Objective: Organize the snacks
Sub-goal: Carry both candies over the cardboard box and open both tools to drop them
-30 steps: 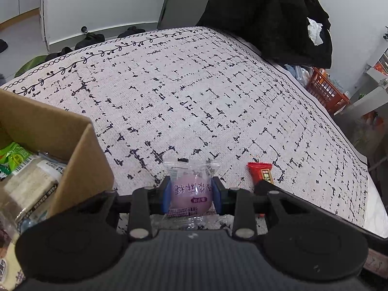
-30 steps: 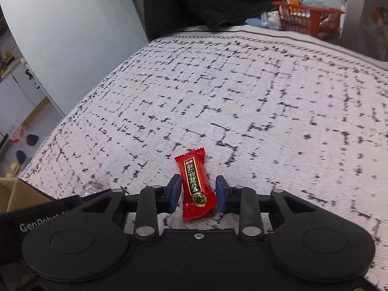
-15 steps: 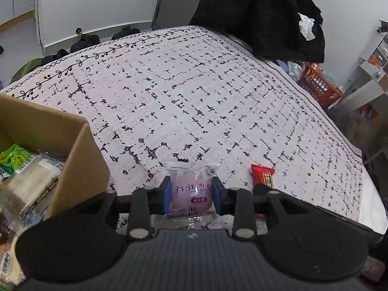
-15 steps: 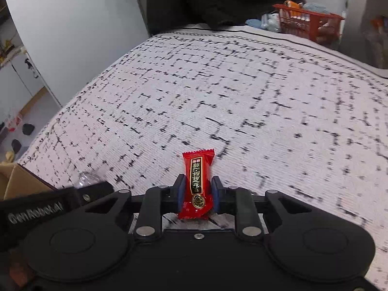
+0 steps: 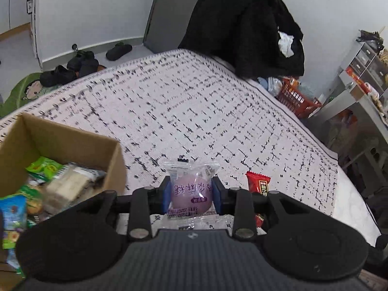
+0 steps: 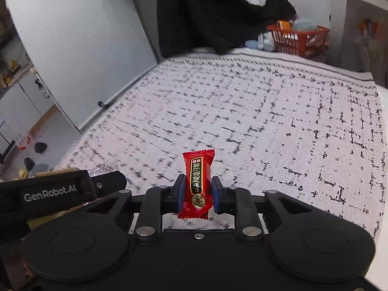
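Observation:
My left gripper (image 5: 191, 195) is shut on a clear-wrapped purple round snack (image 5: 191, 191), held above the patterned bed cover (image 5: 194, 111). To its left stands an open cardboard box (image 5: 72, 145) with several snack packs inside. My right gripper (image 6: 197, 194) is shut on a red candy bar with a black and gold label (image 6: 197, 181), lifted off the cover. In the left wrist view the same red candy bar (image 5: 258, 184) shows just right of my left gripper. The left gripper's black body (image 6: 60, 191) crosses the lower left of the right wrist view.
A dark coat (image 5: 242, 24) hangs at the bed's far corner beside an orange basket (image 5: 295, 97). Shoes (image 5: 80, 63) lie on the floor past the bed's far-left side. A grey shelf unit (image 5: 359, 92) stands at the right. The bed's right edge (image 6: 378, 145) drops away.
The right gripper closed on the red candy bar and lifted it off the cover. The left gripper rose with the purple snack, so the box's inside shows more.

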`<state>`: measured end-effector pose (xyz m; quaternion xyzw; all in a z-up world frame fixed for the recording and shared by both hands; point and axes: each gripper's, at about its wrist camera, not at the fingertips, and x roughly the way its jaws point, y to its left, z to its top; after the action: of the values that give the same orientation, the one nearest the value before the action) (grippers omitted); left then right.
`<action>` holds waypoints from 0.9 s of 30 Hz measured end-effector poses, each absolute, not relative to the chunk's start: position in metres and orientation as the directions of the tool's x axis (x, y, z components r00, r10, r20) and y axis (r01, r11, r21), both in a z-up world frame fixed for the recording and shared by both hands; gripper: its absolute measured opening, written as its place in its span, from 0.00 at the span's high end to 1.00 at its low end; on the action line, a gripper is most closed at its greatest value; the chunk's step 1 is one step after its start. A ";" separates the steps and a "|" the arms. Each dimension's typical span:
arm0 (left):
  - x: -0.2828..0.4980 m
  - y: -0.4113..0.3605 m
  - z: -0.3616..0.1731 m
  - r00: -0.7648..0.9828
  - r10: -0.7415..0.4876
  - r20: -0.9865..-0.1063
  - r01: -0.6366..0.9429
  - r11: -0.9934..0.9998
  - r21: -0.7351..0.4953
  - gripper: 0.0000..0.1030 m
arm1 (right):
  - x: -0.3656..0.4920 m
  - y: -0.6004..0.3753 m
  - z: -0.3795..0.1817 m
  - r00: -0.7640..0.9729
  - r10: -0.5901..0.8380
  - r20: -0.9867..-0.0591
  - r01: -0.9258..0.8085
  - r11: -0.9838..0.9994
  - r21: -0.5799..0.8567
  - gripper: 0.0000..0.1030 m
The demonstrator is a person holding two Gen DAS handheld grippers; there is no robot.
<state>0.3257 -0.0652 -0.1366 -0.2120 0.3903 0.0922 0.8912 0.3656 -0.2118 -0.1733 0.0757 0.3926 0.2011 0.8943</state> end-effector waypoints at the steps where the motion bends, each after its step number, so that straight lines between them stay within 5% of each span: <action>1: 0.322 -0.063 -0.133 0.682 0.001 -0.731 -0.332 0.892 -0.308 0.68 | 0.362 -0.211 -0.169 0.613 0.425 -0.666 -0.304 0.905 0.298 0.79; 27: 0.232 0.036 -0.089 0.692 0.070 -0.718 -0.427 0.843 -0.329 0.68 | 0.272 -0.141 -0.117 0.579 0.531 -0.618 -0.419 0.845 0.334 0.79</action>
<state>0.2319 0.0356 -0.0893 -0.2431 0.3666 0.1400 0.8871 0.2717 -0.1408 -0.1171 0.0758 0.3722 0.2683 0.8853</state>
